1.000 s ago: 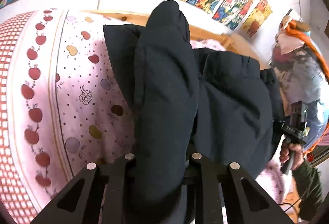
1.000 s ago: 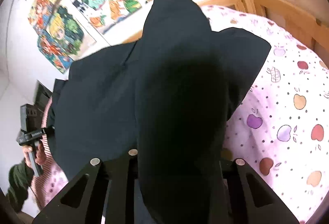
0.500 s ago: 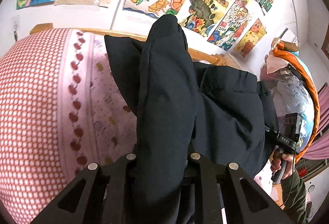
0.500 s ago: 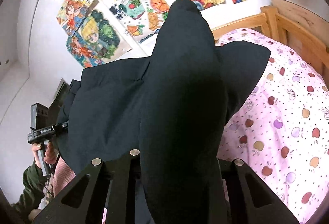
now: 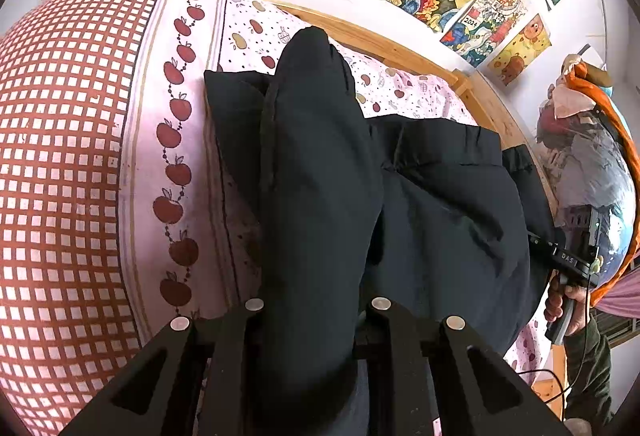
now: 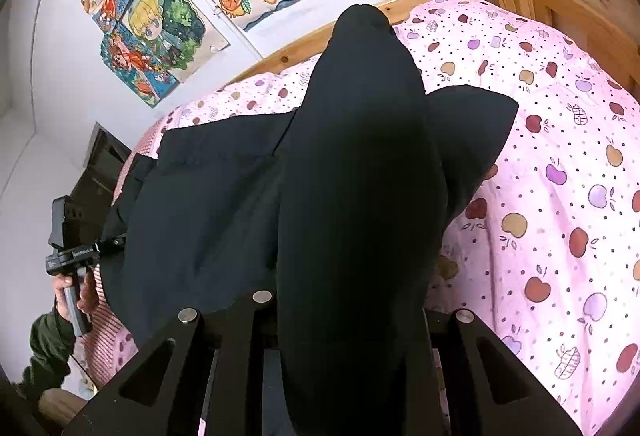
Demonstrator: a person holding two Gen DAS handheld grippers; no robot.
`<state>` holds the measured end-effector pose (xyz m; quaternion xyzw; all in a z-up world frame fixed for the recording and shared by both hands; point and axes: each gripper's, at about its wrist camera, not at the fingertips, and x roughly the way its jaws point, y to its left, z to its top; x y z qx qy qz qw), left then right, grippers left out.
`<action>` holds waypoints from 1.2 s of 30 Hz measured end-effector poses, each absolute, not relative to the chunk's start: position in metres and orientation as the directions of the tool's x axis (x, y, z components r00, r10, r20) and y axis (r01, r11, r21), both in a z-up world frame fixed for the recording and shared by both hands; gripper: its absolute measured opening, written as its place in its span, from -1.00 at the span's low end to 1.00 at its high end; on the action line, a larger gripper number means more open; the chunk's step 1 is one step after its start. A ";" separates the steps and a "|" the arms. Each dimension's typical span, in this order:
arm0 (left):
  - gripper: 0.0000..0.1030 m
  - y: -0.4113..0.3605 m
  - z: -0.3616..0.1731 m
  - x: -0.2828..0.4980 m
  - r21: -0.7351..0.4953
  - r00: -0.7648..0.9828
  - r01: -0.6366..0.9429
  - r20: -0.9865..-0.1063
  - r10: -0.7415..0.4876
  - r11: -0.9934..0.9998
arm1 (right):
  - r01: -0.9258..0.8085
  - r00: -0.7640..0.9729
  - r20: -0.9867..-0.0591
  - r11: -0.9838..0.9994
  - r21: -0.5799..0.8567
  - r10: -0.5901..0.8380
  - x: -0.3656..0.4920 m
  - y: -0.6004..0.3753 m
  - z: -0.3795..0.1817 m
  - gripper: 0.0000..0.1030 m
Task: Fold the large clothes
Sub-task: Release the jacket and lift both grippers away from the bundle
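Both claws [image 5: 316,312] [image 6: 348,304] clamped on black trousers [image 5: 440,204], waistband stretched between them.

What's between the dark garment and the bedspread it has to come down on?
Nothing visible. Both tongs, left and right, are shut on the dark garment, and the pink apple-print bedspread around it lies bare; under the cloth is hidden.

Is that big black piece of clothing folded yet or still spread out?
Not neatly folded: the black garment drapes bunched from both grippers above the pink bedspread.

Dark navy garment [image 5: 440,204] hangs bunched, lifted at both ends above the bedspread [image 6: 560,196].
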<state>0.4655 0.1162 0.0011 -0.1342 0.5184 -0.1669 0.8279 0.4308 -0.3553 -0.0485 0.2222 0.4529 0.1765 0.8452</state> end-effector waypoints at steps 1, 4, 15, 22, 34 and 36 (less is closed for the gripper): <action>-0.64 0.117 0.001 0.463 -0.387 0.410 0.145 -0.814 -0.411 0.911 | -0.099 0.527 -0.690 0.842 0.530 0.496 0.431 -0.354 -0.049 -0.63; -0.57 0.112 -0.001 0.462 -0.334 0.425 0.179 -0.822 -0.379 0.925 | -0.114 0.524 -0.702 0.856 0.504 0.483 0.435 -0.351 -0.051 -0.58; 0.35 0.098 -0.012 0.473 -0.251 0.457 0.125 -0.844 -0.280 0.960 | -0.075 0.516 -0.718 0.860 0.504 0.467 0.439 -0.362 -0.068 -0.27; 0.75 0.098 -0.007 0.461 -0.251 0.561 0.065 -0.791 -0.243 0.966 | -0.027 0.559 -0.757 0.920 0.392 0.339 0.435 -0.356 -0.067 0.43; 0.94 0.097 0.009 0.439 -0.245 0.616 -0.067 -0.773 -0.153 0.967 | 0.005 0.615 -0.744 0.943 0.334 0.260 0.425 -0.354 -0.042 0.52; 0.98 0.093 0.017 0.430 -0.220 0.631 -0.083 -0.767 -0.120 0.972 | 0.016 0.616 -0.751 0.950 0.312 0.237 0.420 -0.351 -0.034 0.52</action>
